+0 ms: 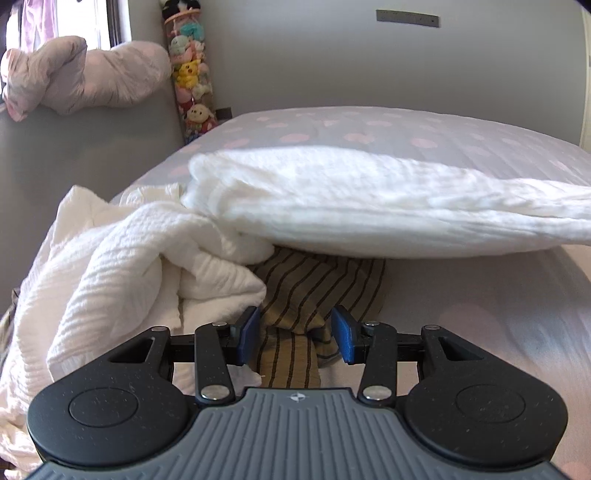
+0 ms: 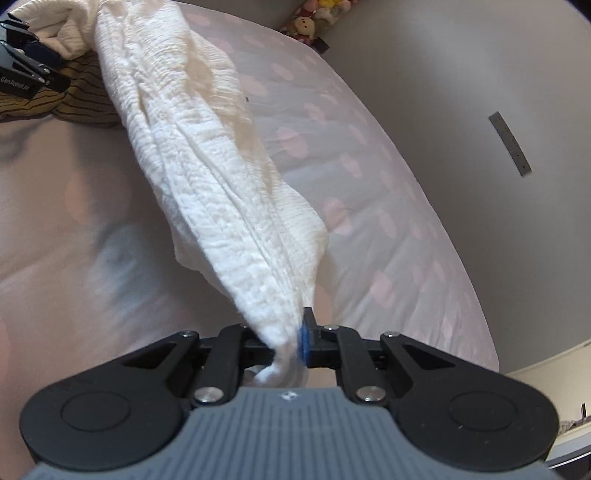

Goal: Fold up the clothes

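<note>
My right claw (image 2: 291, 341) pinches the crinkled white cotton garment (image 2: 207, 155); left claw (image 1: 295, 334) half-open, empty, over the striped olive cloth (image 1: 314, 288); nothing folded yet

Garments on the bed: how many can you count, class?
2. The white garment hangs from the right gripper; the striped garment lies between the left gripper fingers. Others may be hidden.

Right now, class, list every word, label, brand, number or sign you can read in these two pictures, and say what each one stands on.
"GenRobot.AI" – white lettering on the black body of the left gripper, seen at the left edge of the right wrist view.

A small round emblem sits on the grey ridged housing of each gripper; it holds no letters.

The grey wall strip has marks too small to read.

Nothing else carries text.
</note>
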Demonstrator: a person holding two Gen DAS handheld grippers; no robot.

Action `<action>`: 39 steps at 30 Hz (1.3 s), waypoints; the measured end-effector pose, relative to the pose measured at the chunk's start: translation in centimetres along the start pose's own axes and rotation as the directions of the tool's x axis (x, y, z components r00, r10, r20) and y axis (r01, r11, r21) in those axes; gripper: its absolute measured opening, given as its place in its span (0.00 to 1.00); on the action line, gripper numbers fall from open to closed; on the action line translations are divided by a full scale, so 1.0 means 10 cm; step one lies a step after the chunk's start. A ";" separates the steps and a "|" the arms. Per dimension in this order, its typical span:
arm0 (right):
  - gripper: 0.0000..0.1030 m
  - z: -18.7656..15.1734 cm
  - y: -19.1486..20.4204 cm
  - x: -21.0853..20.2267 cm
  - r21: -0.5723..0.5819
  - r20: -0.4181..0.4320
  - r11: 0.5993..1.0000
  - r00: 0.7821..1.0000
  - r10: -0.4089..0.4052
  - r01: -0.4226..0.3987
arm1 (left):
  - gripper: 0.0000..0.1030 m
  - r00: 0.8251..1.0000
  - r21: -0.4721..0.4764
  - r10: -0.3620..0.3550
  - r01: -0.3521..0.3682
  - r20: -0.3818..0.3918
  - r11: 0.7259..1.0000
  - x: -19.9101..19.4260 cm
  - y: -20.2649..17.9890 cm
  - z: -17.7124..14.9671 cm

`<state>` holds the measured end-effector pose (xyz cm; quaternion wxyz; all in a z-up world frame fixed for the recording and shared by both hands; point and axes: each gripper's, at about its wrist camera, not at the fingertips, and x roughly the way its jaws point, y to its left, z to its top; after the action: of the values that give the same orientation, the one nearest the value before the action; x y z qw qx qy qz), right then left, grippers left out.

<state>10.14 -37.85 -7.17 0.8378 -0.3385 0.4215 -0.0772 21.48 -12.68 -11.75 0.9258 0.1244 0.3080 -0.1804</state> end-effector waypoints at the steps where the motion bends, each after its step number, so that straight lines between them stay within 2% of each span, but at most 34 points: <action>1: 0.13 -0.11 -0.03 -0.05 0.004 -0.010 1.000 1.000 -0.009 0.009 | 0.40 1.000 0.009 0.003 -0.003 0.008 1.000 -0.03 -0.02 0.01; 4: 0.13 -0.45 -0.11 -0.19 0.027 -0.046 0.999 0.999 -0.029 0.030 | 0.41 1.000 0.046 0.021 -0.022 0.020 0.999 -0.10 -0.08 0.04; 5: 0.13 -0.59 -0.13 -0.23 0.041 -0.063 0.998 0.997 -0.035 0.038 | 0.50 1.000 0.057 0.013 -0.014 0.026 0.998 -0.13 -0.10 0.05; 6: 0.13 -0.75 -0.16 -0.27 0.059 -0.084 0.997 0.996 -0.041 0.046 | 0.51 0.999 0.068 -0.007 0.005 0.032 0.998 -0.15 -0.12 0.05; 8: 0.13 -1.06 -0.22 -0.33 0.091 -0.129 0.993 0.990 -0.056 0.068 | 0.49 0.999 0.117 -0.005 0.000 0.046 0.993 -0.19 -0.21 0.06; 9: 0.13 -1.21 -0.26 -0.36 0.105 -0.154 0.991 0.986 -0.068 0.085 | 0.49 0.999 0.141 -0.018 0.010 0.052 0.990 -0.21 -0.25 0.06; 12: 0.13 -1.64 -0.41 -0.41 0.151 -0.233 0.980 0.968 -0.095 0.133 | 0.49 0.992 0.186 -0.116 0.106 0.047 0.977 -0.23 -0.33 0.05; 16: 0.13 -2.12 -0.62 -0.44 0.215 -0.324 0.958 0.939 -0.114 0.190 | 0.49 0.990 0.242 -0.142 0.135 0.013 0.961 -0.20 -0.46 0.02; 19: 0.13 -2.37 -0.68 -0.45 0.265 -0.370 0.942 0.924 -0.099 0.207 | 0.49 0.986 0.243 -0.169 0.167 -0.013 0.956 -0.14 -0.48 0.01; 23: 0.15 -2.47 -0.57 -0.40 0.265 -0.386 0.953 0.922 -0.036 0.148 | 0.49 0.982 0.252 -0.183 0.189 -0.045 0.949 -0.12 -0.53 -0.02; 25: 0.19 -2.49 -0.51 -0.38 0.259 -0.390 0.957 0.921 -0.017 0.127 | 0.49 0.975 0.239 -0.215 0.220 -0.048 0.946 -0.17 -0.56 0.01; 28: 0.29 -2.55 -0.49 -0.44 0.300 -0.389 0.947 0.921 0.007 0.119 | 0.49 0.952 0.186 -0.299 0.306 -0.064 0.934 -0.21 -0.58 0.08; 29: 0.33 -2.57 -0.49 -0.47 0.317 -0.386 0.941 0.922 0.011 0.121 | 0.50 0.939 0.160 -0.335 0.342 -0.072 0.926 -0.22 -0.58 0.11; 33: 0.36 -2.60 -0.49 -0.64 0.393 -0.355 0.907 0.935 0.000 0.149 | 0.51 0.884 0.044 -0.451 0.459 -0.126 0.887 -0.18 -0.63 0.14; 36: 0.37 -2.53 -0.46 -0.75 0.428 -0.321 0.883 0.946 -0.052 0.194 | 0.51 0.856 -0.019 -0.492 0.495 -0.159 0.869 -0.15 -0.70 0.08; 39: 0.37 -2.41 -0.37 -0.74 0.416 -0.286 0.886 0.954 -0.086 0.205 | 0.51 0.836 -0.064 -0.519 0.516 -0.180 0.854 -0.13 -0.78 0.05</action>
<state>-12.23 -49.74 -10.03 0.8217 -0.1576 0.4722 -0.2774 17.58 -19.62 -11.53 0.8096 0.0473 0.4186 -0.4089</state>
